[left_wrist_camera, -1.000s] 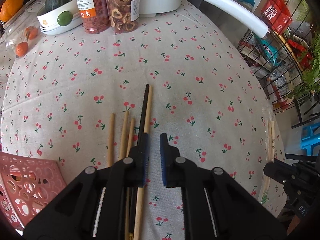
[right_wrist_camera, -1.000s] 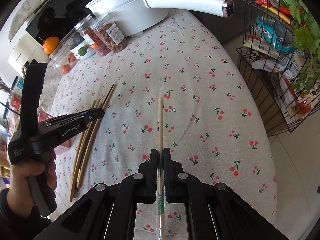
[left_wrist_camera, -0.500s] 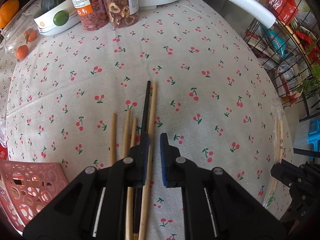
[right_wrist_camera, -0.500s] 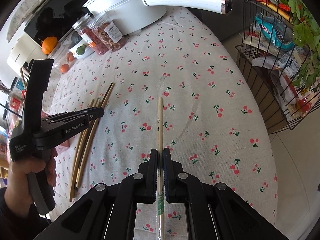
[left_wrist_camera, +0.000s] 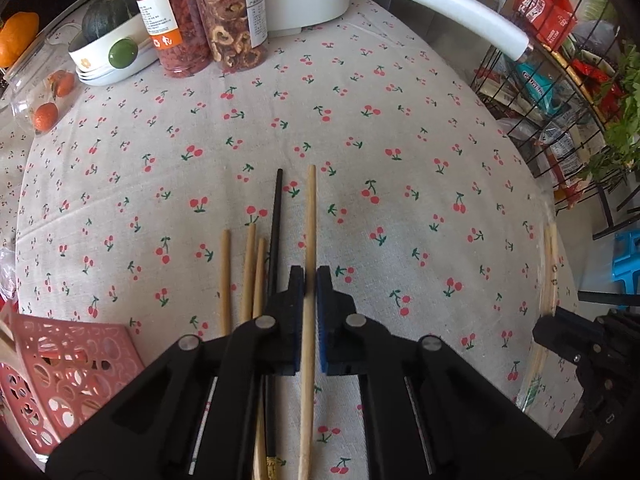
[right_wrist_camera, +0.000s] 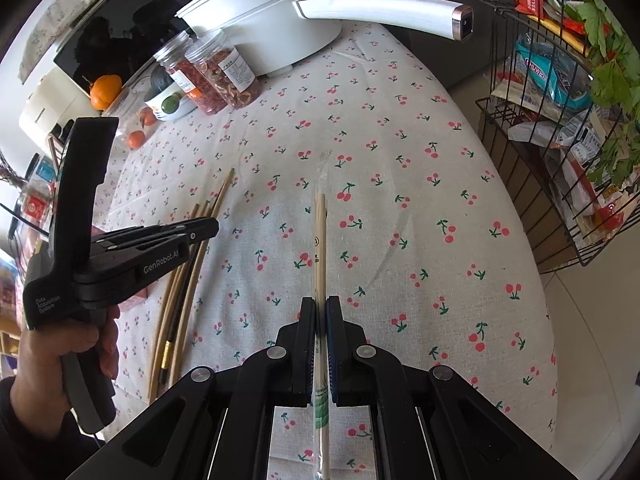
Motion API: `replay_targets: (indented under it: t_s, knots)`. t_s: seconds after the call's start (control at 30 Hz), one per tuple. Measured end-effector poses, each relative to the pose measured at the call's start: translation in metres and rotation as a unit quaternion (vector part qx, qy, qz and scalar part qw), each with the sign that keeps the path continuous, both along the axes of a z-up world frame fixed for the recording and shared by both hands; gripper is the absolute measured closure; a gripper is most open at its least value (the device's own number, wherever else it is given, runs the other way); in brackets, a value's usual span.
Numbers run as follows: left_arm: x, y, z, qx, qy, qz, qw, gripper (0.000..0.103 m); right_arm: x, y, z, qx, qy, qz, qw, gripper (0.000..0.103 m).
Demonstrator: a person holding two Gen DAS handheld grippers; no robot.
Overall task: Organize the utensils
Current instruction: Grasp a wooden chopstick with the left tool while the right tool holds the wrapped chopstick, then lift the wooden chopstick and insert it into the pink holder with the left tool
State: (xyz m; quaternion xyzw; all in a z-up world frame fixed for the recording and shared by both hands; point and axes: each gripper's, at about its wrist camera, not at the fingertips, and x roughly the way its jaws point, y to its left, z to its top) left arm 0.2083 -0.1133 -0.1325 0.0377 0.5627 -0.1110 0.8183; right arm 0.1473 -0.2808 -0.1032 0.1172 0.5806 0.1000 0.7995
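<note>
Several wooden chopsticks (left_wrist_camera: 248,268) and one black chopstick (left_wrist_camera: 275,232) lie side by side on the cherry-print tablecloth (left_wrist_camera: 400,120). My left gripper (left_wrist_camera: 310,280) is shut on one long wooden chopstick (left_wrist_camera: 310,220), which points away between the pads. My right gripper (right_wrist_camera: 320,310) is shut on a wrapped pair of disposable chopsticks (right_wrist_camera: 320,240) and holds it just above the cloth. The right wrist view shows the left gripper (right_wrist_camera: 212,226) over the loose chopsticks (right_wrist_camera: 188,280). The wrapped pair shows at the right edge of the left wrist view (left_wrist_camera: 550,264).
A pink perforated basket (left_wrist_camera: 60,368) sits at the near left. Two jars (left_wrist_camera: 200,28), a white pot with long handle (left_wrist_camera: 432,4), a bowl with a squash (left_wrist_camera: 112,40) and oranges stand at the back. A wire rack with packets (right_wrist_camera: 560,100) stands right of the table.
My left gripper moved right from beside the black chopstick and closed on the long wooden chopstick. The right gripper kept its hold and barely moved.
</note>
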Motion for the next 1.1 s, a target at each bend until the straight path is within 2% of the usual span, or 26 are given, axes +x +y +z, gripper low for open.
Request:
replay_targets:
  t_s: [0.23,0.5,0.83,1.0,1.1]
  knots:
    - [-0.053,0.031,0.048,-0.06,-0.07,-0.012,0.9957,0.096,-0.007,0.005,0.026,0.015,-0.043,-0.008,0.999,0.098]
    - [-0.108,0.086,0.096,-0.117,-0.156,-0.005,0.9807,0.096,-0.022,0.024,0.069,0.014,-0.12,0.004,0.993,0.098]
    - [-0.141,0.125,0.149,-0.143,-0.258,0.01,0.9554,0.096,-0.029,0.058,0.113,0.022,-0.203,0.03,0.979,0.098]
    - [-0.155,0.149,0.18,-0.154,-0.313,0.034,0.9364,0.096,-0.026,0.077,0.124,0.032,-0.222,0.042,0.974,0.098]
    - [-0.161,0.164,0.195,-0.149,-0.348,0.053,0.9241,0.096,-0.025,0.088,0.127,0.04,-0.227,0.05,0.972,0.098]
